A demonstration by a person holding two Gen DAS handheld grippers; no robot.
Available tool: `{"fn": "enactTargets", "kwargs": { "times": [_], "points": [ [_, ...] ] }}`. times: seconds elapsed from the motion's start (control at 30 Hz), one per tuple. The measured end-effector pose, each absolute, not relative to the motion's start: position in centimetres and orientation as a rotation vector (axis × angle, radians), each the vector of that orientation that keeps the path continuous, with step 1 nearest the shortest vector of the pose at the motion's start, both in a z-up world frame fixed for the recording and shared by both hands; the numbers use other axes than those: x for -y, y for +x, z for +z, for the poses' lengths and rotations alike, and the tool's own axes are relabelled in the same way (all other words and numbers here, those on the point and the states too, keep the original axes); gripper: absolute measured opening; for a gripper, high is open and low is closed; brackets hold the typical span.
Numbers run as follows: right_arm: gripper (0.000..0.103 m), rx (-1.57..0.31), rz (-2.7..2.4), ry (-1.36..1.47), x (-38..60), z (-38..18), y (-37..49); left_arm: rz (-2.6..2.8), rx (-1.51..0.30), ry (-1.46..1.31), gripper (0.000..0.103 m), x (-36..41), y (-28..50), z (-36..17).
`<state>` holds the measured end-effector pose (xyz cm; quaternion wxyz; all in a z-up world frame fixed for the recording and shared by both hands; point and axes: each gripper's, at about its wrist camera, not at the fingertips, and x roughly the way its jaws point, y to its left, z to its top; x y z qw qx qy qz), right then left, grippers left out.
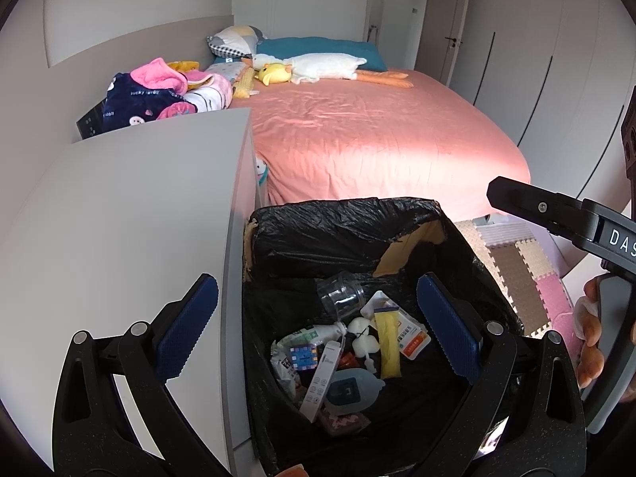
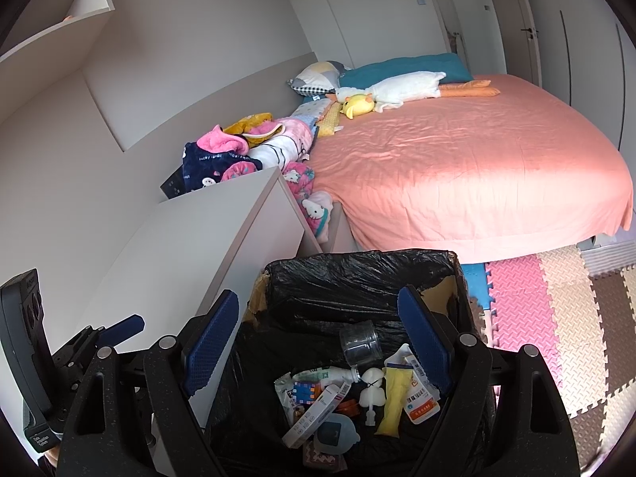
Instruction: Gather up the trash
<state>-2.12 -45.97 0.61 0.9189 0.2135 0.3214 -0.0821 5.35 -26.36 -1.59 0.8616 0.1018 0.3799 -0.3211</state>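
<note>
A trash bin (image 1: 346,208) (image 2: 357,258) lined with a black bag stands on the floor below both grippers. Inside lie several pieces of trash: a clear plastic cup (image 1: 342,296) (image 2: 359,342), a yellow packet (image 1: 387,342) (image 2: 391,405), a white bottle (image 1: 318,334) (image 2: 330,375) and a long white box (image 1: 322,377) (image 2: 314,413). My left gripper (image 1: 318,330) hangs open over the bin's left side with nothing between its blue pads. My right gripper (image 2: 318,338) is open above the bin, also with nothing in it. One of its fingers (image 1: 528,202) and the person's hand (image 1: 588,338) show in the left wrist view.
A white cabinet (image 1: 139,218) (image 2: 190,246) stands tight against the bin's left side. Behind the bin is a bed with a pink sheet (image 1: 357,131) (image 2: 477,159), plush toys and a pile of clothes (image 1: 159,95) (image 2: 238,151). Foam floor mats (image 1: 524,274) (image 2: 556,318) lie to the right.
</note>
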Motion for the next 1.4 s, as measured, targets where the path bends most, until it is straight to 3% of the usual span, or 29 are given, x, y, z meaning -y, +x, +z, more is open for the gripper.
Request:
{"fn": "enactTargets", "kwargs": {
  "times": [1.4],
  "points": [
    [0.083,-0.667,-0.168,0.431,45.54,0.41,-1.76,-0.626,-0.785,0.200,0.097,25.70,5.81,-1.33]
  ]
}}
